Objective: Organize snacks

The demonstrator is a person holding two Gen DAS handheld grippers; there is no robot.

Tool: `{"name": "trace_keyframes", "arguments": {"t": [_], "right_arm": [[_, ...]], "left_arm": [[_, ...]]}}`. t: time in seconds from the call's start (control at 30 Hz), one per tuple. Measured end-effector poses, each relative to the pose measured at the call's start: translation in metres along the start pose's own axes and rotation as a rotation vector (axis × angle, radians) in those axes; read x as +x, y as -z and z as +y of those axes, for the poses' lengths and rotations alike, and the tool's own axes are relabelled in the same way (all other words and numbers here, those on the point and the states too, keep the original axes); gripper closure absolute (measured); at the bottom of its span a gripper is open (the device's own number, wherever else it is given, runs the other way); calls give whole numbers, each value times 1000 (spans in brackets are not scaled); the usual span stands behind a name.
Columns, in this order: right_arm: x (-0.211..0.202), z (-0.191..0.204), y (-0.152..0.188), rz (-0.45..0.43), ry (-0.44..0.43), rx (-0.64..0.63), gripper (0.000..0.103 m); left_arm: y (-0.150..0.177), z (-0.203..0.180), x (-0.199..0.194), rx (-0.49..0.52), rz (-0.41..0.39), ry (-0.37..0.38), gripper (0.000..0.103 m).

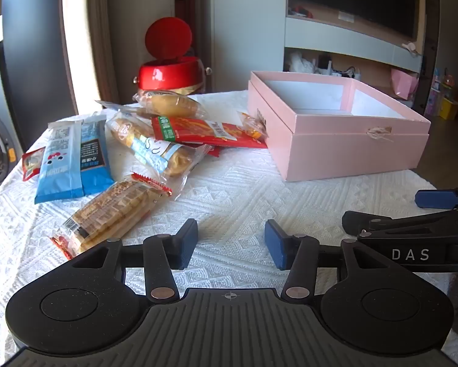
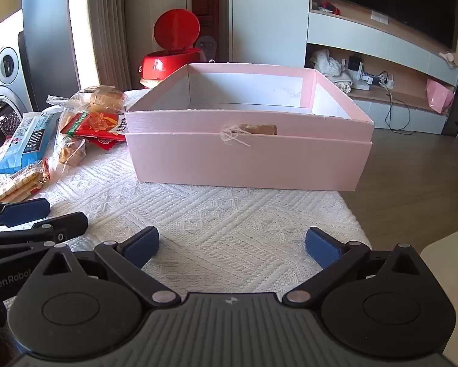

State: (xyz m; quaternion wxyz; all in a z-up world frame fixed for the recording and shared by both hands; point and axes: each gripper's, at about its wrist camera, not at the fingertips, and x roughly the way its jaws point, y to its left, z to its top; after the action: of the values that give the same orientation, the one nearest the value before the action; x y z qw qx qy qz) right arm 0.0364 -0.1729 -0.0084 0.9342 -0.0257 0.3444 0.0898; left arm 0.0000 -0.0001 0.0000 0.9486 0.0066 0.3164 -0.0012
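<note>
Both grippers hang over the white textured cloth (image 1: 235, 183), tilted downward, neither touching anything.

Left gripper (image 1: 230, 244): I read its jaws as parted about halfway, with only bare cloth between the blue pads. Nothing gripped. The snack pile lies ahead and to the left of it. Nearest is the wafer pack (image 1: 112, 211) in clear wrap with red crimped ends; its near end sits just beside the left finger's linkage, apart from the pad. Beyond that lies the blue-and-white packet (image 1: 73, 159), flat, with a small red-edged sachet (image 1: 31, 163) at its left edge. Further back, a bread roll in blue-printed wrap (image 1: 155, 146) is partly under the red packet (image 1: 204, 131), which reaches toward the pink box (image 1: 345, 150) and appears to touch its left wall. A second wrapped roll (image 1: 170, 104) lies at the back of the pile, in front of a red pot with raised lid (image 1: 170, 70).

Right gripper (image 2: 231, 246): jaws spread wide, released, cloth only between them. The pink box (image 2: 247, 159) stands directly ahead of it, well apart, lid off, its white interior showing no contents from this angle. A frayed string tag hangs on the front wall. From this view the snacks sit left of the box; the left gripper's fingers (image 2: 24, 211) enter at the left edge.
</note>
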Motion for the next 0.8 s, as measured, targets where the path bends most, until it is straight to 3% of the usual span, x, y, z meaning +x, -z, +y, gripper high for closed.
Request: {"name": "trace_keyframes", "arguments": {"t": [0.8], "right_arm": [[0,0,0,-1,0,0,1]], "left_arm": [[0,0,0,1,-3,-1,49]]}}
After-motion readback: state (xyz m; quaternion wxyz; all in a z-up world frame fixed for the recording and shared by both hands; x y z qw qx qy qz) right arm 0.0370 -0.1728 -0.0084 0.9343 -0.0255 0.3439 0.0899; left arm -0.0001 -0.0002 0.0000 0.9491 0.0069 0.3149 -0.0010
